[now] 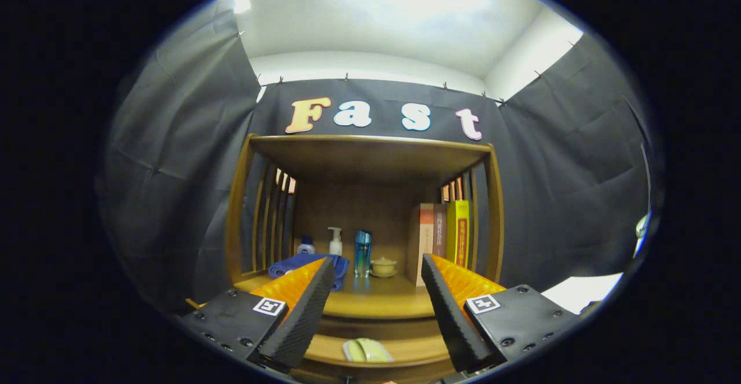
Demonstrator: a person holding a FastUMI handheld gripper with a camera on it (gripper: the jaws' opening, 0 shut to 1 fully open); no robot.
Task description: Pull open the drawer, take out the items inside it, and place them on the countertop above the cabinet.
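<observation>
My gripper (377,268) is open, its two fingers spread wide with nothing between them. Below and between the fingers the wooden drawer (399,350) stands pulled out, and a pale yellow-green item (366,350) lies inside it. Just beyond the drawer is the wooden countertop (382,302) of the cabinet, under an open shelf frame. On the countertop sit a rolled blue towel (289,266), a small blue-capped bottle (305,247), a white pump bottle (335,241), a tall blue bottle (362,252) and a small cup on a saucer (383,267).
Several upright books (444,236) lean against the right side of the shelf. Slatted wooden sides (265,217) and a top board (370,145) enclose the countertop space. A white surface (584,291) lies off to the right of the cabinet.
</observation>
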